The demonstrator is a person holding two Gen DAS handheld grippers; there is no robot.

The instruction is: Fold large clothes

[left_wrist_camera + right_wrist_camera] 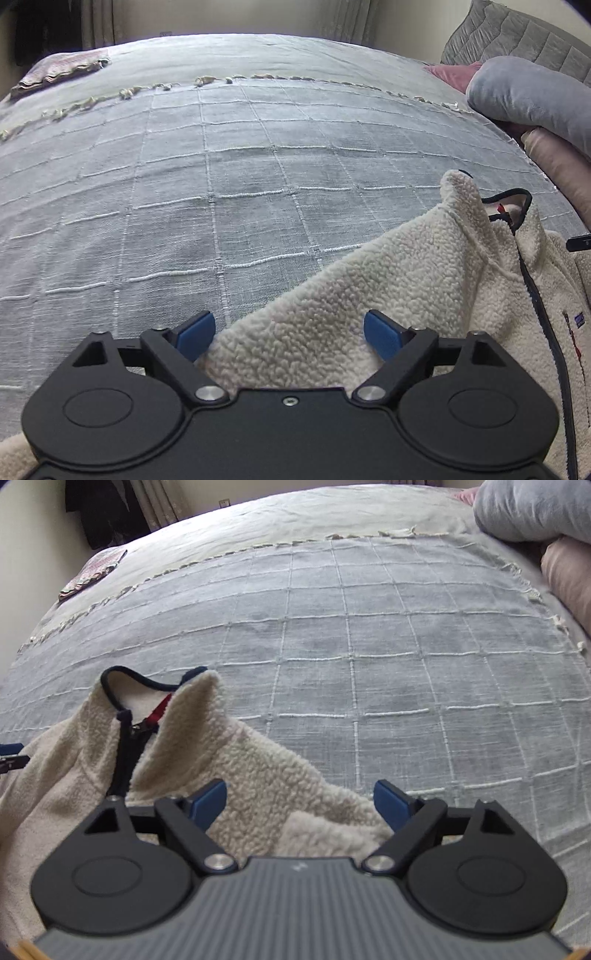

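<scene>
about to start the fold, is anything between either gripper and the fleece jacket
Nothing visible. The left gripper and right gripper both hang open with the fleece jacket directly between their fingers. The grey bedspread beyond it shows no clutter nearby.

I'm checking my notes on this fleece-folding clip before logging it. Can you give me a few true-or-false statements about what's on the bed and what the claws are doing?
1. The cream fleece jacket lies on a grey checked bedspread. True.
2. The left claw is clamped shut on the fleece. False: its blue pads stand wide apart, fleece between them.
3. The jacket's dark zipper is done up to the collar. False: the collar is open at the top.
4. The right claw is open. True.
5. A folded patterned cloth lies at the bed's far corner. True.
</scene>
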